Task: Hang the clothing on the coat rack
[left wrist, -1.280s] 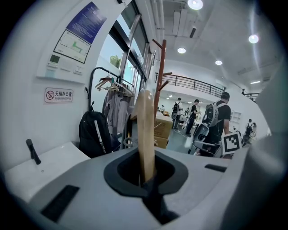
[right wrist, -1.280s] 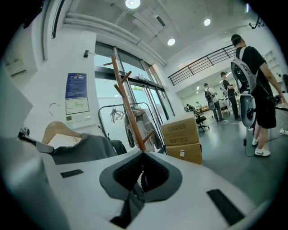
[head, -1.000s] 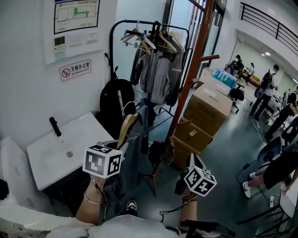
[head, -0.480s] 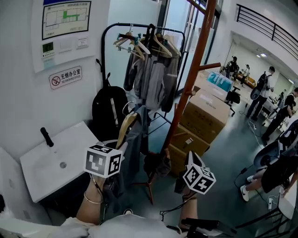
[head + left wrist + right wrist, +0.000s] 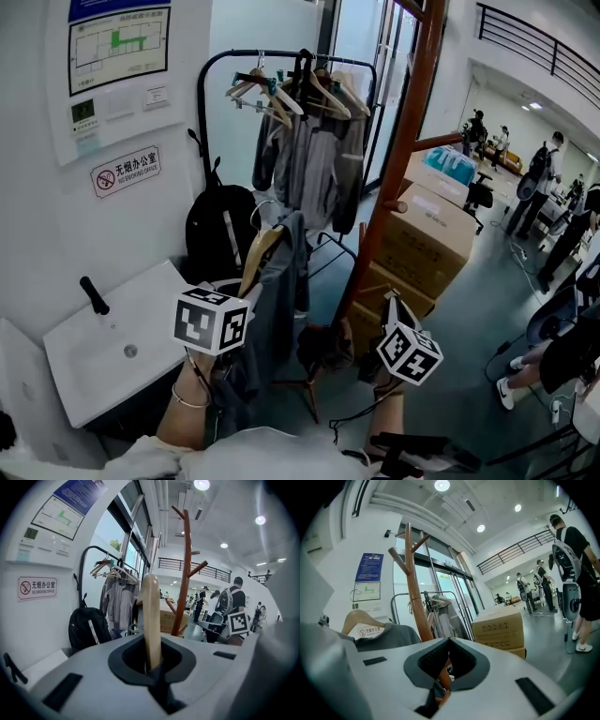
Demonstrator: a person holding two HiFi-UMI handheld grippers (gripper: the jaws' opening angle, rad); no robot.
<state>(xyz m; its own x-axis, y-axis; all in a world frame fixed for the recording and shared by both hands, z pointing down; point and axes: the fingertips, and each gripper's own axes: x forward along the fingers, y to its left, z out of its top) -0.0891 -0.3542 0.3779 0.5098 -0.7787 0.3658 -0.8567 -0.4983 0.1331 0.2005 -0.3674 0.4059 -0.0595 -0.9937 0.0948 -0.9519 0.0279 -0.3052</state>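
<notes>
Left gripper [image 5: 152, 667] is clenched on the wooden hanger [image 5: 151, 616], which carries the grey garment [image 5: 277, 300]. The garment hangs just left of the brown coat rack [image 5: 398, 178] and is not yet on it.

Right gripper [image 5: 443, 677] has its jaws drawn together low beside the rack's pole. Whether cloth is pinched between them is unclear.

Step, as judged: bringing the garment to the rack. The next move calls for lifting the hanger well up, since the pegs sit high, and setting its hook over one.
</notes>
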